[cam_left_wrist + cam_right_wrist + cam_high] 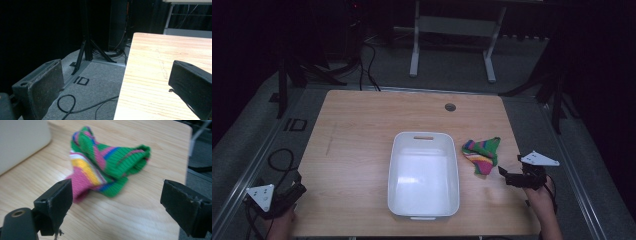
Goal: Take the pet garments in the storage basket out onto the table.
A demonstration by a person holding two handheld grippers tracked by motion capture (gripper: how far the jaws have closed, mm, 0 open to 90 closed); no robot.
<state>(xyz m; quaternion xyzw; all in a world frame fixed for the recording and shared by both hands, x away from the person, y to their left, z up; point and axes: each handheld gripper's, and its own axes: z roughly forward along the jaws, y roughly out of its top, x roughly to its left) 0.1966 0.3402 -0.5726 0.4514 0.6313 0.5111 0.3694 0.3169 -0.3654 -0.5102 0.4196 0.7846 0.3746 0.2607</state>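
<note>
The striped sock [107, 165] lies crumpled on the desk [352, 130], just right of the empty white tub [423, 175]. The right gripper [117, 202] sits near it with jaws wide, holding nothing; the left gripper [115, 85] idles at the desk's left edge, jaws also wide (half over the floor). A shallow pinch could catch only one fold, letting the sock slip or drag

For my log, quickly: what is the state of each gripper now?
Left gripper: open, holding nothing, at the table's edge.
Right gripper: open, holding nothing, facing the striped sock.
</note>
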